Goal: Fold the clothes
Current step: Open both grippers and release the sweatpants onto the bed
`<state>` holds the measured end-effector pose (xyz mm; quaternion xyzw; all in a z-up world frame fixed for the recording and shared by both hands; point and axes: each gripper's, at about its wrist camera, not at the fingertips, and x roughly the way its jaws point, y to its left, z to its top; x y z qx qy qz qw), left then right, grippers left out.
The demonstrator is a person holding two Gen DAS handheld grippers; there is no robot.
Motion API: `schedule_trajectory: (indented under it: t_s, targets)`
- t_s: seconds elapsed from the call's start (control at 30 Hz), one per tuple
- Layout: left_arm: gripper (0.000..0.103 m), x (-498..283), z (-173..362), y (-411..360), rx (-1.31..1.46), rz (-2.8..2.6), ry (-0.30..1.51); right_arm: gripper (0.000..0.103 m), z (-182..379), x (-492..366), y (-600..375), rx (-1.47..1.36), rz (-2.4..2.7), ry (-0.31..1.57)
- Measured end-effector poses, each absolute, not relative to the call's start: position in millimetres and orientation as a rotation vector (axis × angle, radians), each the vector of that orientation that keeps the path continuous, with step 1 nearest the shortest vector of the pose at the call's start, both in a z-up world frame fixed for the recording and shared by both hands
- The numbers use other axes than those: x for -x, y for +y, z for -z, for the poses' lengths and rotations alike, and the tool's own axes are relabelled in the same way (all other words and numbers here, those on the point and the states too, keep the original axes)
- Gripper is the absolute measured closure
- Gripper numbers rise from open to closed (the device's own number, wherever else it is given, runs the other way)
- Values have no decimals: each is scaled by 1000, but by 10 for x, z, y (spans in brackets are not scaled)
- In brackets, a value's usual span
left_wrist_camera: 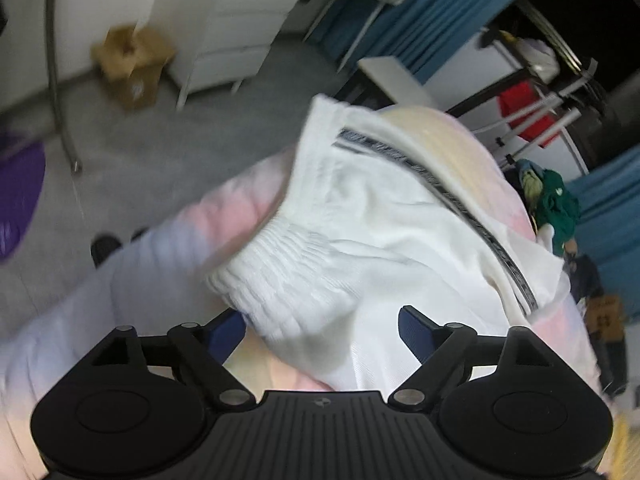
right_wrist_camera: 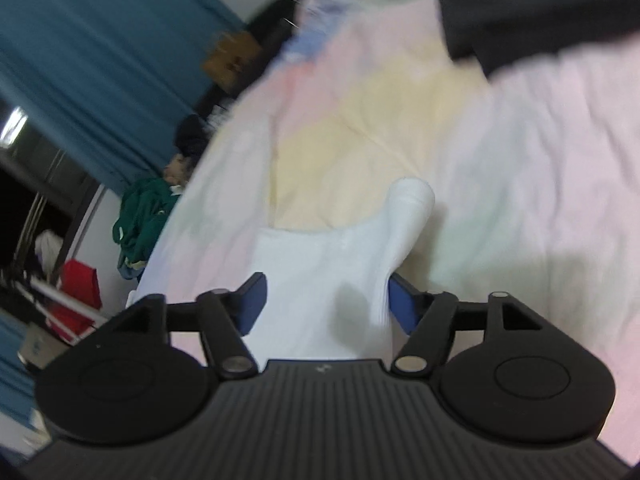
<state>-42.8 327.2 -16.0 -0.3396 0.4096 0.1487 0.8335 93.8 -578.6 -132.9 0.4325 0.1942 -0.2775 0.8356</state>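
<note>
Where the pastel sheet (right_wrist_camera: 520, 168) covers the bed: pink, yellow, pale green and lilac patches, creased, filling most of both wrist views. Beyond its edge, grey floor (left_wrist_camera: 160, 152), teal curtains (right_wrist_camera: 80, 40), a white drawer cabinet (left_wrist_camera: 236, 40), an open cardboard box (left_wrist_camera: 132, 64), a drying rack (left_wrist_camera: 560, 120) hung with something red. Heaped green clothing (right_wrist_camera: 140, 216) just off the bed's edge. A dark cloth (right_wrist_camera: 540, 8) across the sheet's far corner. On the sheet, between both tools, a white garment (left_wrist_camera: 380, 220): ribbed elastic band nearest the left gripper (left_wrist_camera: 322, 328), a black-and-white striped trim along its far side, one rounded fold poking up ahead of the right gripper (right_wrist_camera: 324, 300). Left fingers (left_wrist_camera: 416, 328) spread wide, white cloth bunched between them, pads not pressing. Right fingers (right_wrist_camera: 252, 304) parted too, cloth lying between, not clamped. Heavily blurred throughout.
</note>
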Motion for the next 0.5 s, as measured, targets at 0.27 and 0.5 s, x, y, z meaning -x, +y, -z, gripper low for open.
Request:
schedule_trajectory:
  t_s: [0.27, 0.5]
  targets:
    - [6, 460, -229, 2550, 383, -330, 763, 31, 866, -846, -5305, -661, 522, 230]
    - [5, 296, -356, 2115, 269, -287, 694, 31, 859, -1071, -4914, -515, 314, 294]
